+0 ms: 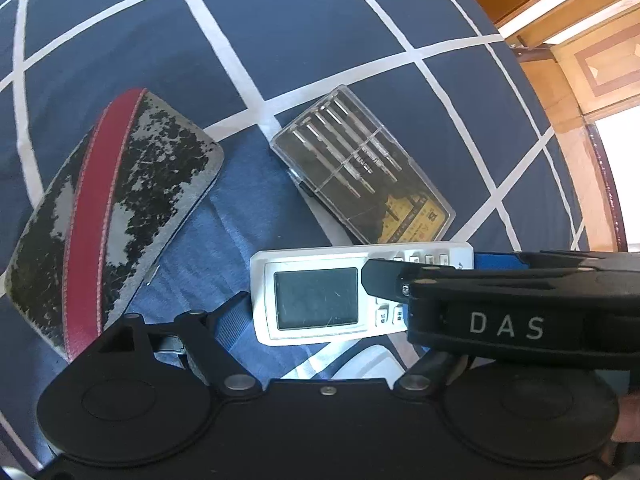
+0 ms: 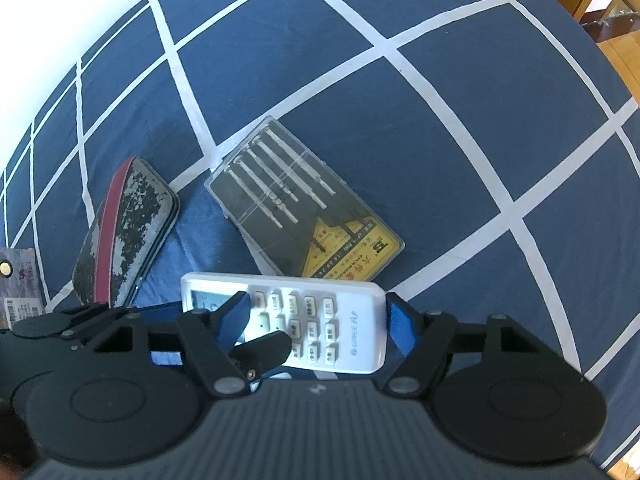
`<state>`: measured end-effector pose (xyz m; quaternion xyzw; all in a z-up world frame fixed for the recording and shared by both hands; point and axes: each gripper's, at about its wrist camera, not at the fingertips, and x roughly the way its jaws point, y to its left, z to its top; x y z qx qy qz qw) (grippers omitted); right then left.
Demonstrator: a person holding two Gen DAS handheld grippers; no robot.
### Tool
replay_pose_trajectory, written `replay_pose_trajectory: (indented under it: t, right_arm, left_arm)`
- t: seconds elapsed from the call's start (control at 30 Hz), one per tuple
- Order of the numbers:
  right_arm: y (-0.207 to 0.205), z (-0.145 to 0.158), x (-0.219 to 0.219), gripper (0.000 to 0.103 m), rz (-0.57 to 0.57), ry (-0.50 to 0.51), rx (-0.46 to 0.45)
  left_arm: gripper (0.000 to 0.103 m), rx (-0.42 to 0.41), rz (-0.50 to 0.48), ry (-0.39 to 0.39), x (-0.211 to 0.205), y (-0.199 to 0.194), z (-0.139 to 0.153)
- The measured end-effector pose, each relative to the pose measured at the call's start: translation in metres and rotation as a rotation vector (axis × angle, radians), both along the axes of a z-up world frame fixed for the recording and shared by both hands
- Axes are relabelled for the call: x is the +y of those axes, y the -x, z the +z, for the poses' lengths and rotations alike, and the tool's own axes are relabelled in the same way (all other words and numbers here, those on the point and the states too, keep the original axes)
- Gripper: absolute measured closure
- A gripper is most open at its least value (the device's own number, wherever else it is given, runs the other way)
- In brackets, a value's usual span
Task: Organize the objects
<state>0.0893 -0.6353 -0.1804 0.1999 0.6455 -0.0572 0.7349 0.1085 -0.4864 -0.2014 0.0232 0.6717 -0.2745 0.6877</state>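
- The left tongs (image 2: 256,354) are mostly hidden. In the right wrist view only one black finger shows, reaching in from the lower left across the remote's keypad. In their own view the other tool blocks the fingertips, so I cannot tell whether they grip anything.
- The right tongs (image 2: 318,312) stand apart at lower centre. One blue pad (image 2: 402,328) is against the remote's right end and the other sits in front of its screen. I cannot tell whether either pad presses on it.
- The remote (image 2: 356,344) lies flat on the bed cover (image 1: 300,32) at lower centre. It is white, with a grey screen at its left end, rows of small keys and a faint logo. Its lower edge is cut off by the tool body.
- Just above it, a clear screwdriver case (image 2: 304,216) lies at a slant. The print on its yellow label is too small to read.
- At left lies a worn black-and-grey pouch (image 2: 128,232) with a red band.
- A printed card (image 2: 20,280) is cut off by the left edge.
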Motion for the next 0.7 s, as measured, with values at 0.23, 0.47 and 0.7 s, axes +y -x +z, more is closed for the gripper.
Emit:
replay_pose_trajectory:
  t: [0.23,0.47,0.7]
  right_arm:
    - [-0.001,0.012,0.006,0.032,0.030,-0.023,-0.028]
    - [0.005,0.038,0.021,0.032,0.076,-0.047,-0.097]
    - [0.023,0.071,0.036,0.032,0.117,-0.065,-0.171]
  left_arm:
    - [0.022,-0.039,0.030,-0.025,0.008,0.004,0.019]
    - [0.022,-0.116,0.070,-0.050,0.023,0.019,0.053]
    - [0.022,-0.190,0.106,-0.064,0.038,0.042,0.089]
